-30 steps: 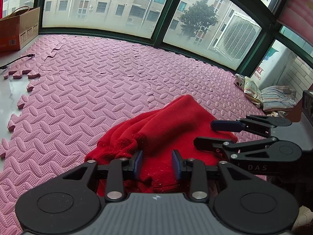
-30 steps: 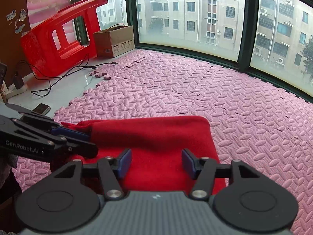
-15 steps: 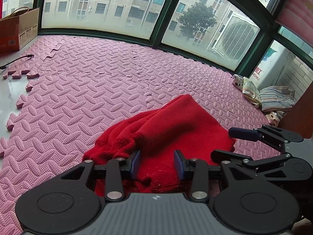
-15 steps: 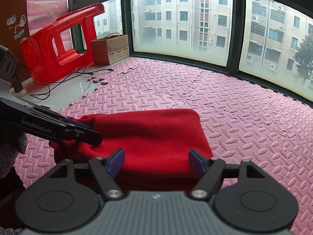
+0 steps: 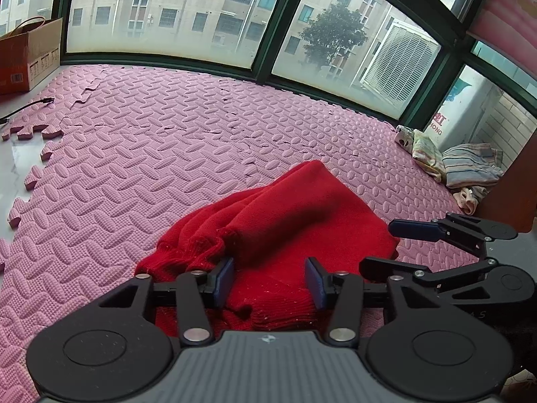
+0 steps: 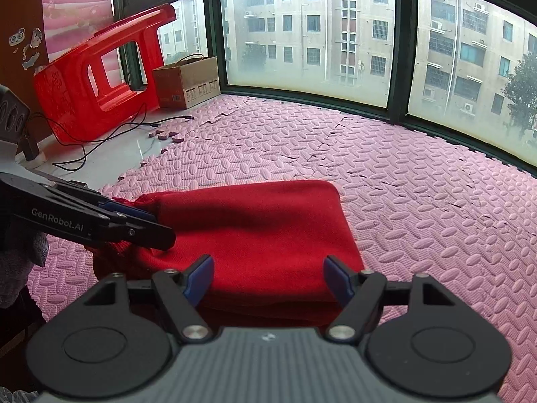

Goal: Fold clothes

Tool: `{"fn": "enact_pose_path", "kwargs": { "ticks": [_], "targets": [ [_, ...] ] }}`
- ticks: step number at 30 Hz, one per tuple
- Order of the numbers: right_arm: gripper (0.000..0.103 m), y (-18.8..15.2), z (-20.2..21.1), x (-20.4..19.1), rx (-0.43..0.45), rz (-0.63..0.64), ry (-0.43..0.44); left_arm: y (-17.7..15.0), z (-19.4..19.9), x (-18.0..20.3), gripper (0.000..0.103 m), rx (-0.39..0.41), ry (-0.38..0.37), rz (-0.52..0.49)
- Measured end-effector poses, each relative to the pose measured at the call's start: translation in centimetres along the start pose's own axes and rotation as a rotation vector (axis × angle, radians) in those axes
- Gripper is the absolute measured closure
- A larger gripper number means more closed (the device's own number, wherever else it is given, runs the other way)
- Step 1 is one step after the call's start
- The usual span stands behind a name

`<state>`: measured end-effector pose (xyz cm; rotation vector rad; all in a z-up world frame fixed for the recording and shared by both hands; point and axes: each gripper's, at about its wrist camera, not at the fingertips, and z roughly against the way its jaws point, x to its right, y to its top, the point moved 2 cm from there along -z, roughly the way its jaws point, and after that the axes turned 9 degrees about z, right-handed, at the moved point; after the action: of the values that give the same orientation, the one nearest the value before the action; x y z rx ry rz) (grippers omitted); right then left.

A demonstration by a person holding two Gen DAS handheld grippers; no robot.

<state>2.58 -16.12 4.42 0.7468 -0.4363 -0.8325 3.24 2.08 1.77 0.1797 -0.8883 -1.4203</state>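
Your left gripper [image 5: 269, 277] has just been opening over the folded red sweater [image 6: 255, 231] on the pink mat [image 5: 141, 154], right gripper [image 6: 268, 280] wide open too, neither gripping anything.

The left gripper [image 5: 268, 280] sits at the lower middle of its own view, angled downward; its jaws have just been opening and stand apart, gripping nothing. The right gripper [image 6: 268, 280] sits likewise low in its view, its jaws wider, pads free. Each tool shows at the other view's edge.
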Motion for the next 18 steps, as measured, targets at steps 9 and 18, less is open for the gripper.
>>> {"fn": "enact_pose_path", "kwargs": {
  "ticks": [9,18],
  "targets": [
    [0.019,0.3,0.1,0.5,0.021,-0.007,0.017,-0.4,1.6,0.3,0.042,0.012,-0.008,-0.005],
    [0.017,0.4,-0.8,1.4,0.001,-0.031,0.039,-1.1,2.3,0.1,0.040,0.026,0.008,-0.003]
  ]
}}
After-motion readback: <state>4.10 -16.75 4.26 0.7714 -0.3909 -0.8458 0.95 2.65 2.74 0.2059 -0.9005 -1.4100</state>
